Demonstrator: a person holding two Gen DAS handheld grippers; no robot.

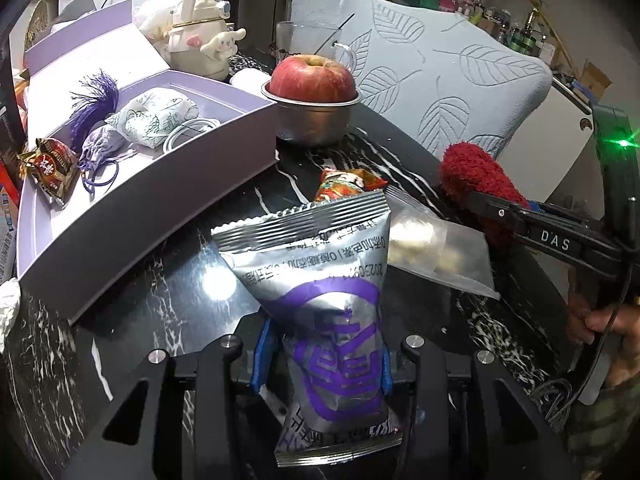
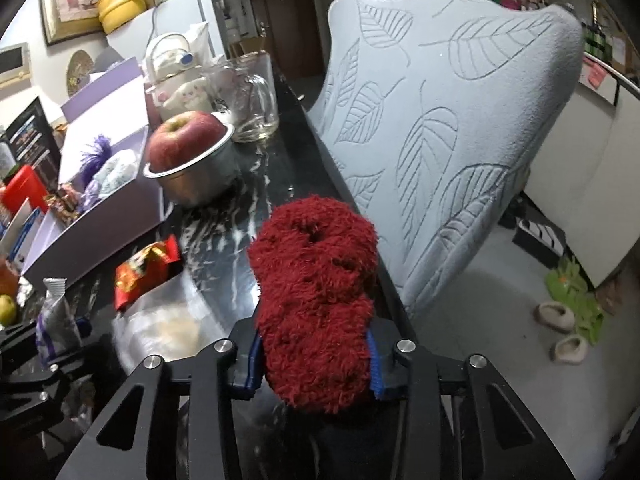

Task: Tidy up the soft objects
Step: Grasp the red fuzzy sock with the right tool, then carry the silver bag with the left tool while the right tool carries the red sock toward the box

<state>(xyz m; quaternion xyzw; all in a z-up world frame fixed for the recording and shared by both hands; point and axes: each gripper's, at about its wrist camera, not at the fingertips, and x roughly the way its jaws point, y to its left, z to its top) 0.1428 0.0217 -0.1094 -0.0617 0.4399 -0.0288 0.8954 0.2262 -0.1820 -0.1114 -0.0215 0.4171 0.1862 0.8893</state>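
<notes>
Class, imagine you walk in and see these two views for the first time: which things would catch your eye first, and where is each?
The fluffy red sock fills the right wrist view, clamped in the right gripper. In the left view a silver and purple snack bag sits pinched in the left gripper. Behind, a red apple rests in a metal bowl beside the lilac box.

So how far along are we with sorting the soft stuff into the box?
Partway. Done: a patterned pouch, a purple drawstring bag and a snack packet lie in the lilac box. In hand: left claw grips a silver packet; right claw grips a red fuzzy item. Left: a red wrapper and a clear bag on the table.
</notes>
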